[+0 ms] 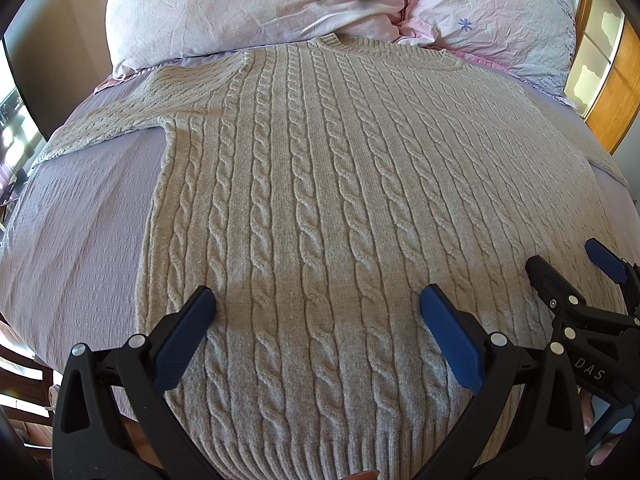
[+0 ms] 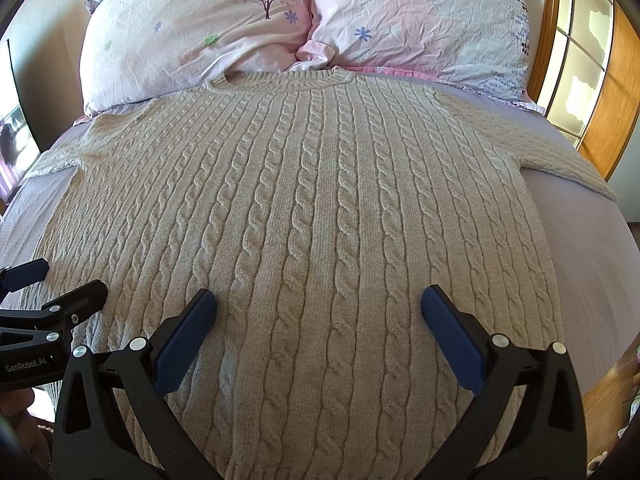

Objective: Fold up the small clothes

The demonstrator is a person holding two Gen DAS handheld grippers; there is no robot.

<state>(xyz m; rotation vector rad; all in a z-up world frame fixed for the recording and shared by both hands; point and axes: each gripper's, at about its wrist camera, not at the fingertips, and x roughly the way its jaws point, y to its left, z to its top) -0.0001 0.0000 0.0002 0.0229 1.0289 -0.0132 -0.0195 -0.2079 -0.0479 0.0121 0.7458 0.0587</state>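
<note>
A beige cable-knit sweater (image 1: 328, 184) lies flat on the bed, collar towards the pillows, hem nearest me, both sleeves spread sideways; it also fills the right wrist view (image 2: 312, 216). My left gripper (image 1: 318, 300) is open and empty, held just above the sweater's lower left part. My right gripper (image 2: 319, 300) is open and empty above the lower right part. The right gripper also shows at the right edge of the left wrist view (image 1: 568, 272), and the left gripper at the left edge of the right wrist view (image 2: 60, 284).
The sweater rests on a lilac bedsheet (image 1: 80, 216). Two pink floral pillows (image 2: 192, 32) (image 2: 424, 24) lie at the head. A wooden frame with glass panes (image 2: 580, 80) stands at the right, a wall (image 1: 60, 60) at the left.
</note>
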